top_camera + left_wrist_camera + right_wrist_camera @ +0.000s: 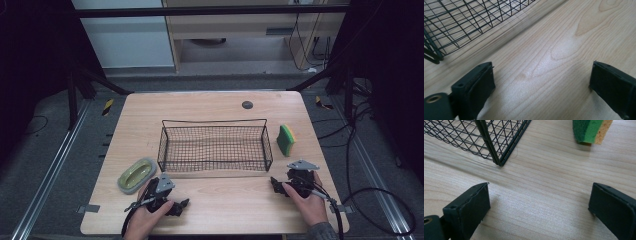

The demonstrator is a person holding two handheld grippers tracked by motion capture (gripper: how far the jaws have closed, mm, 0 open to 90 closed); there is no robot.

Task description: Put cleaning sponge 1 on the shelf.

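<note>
Both grippers, left (183, 204) and right (274, 183), rest wide open, empty; approach the green-and-yellow sponge (286, 140) squarely beside the black wire basket (215, 145).

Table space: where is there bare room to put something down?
The widest bare table strip lies behind the basket. Another lies in front, between the left gripper and right gripper. The back-left corner is also bare. Tighter spots: beside the dish and sponge.

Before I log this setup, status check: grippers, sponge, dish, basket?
Left gripper open, right gripper open, both holding nothing. Sponge right of wire basket, green dish left. Nothing in the way.
</note>
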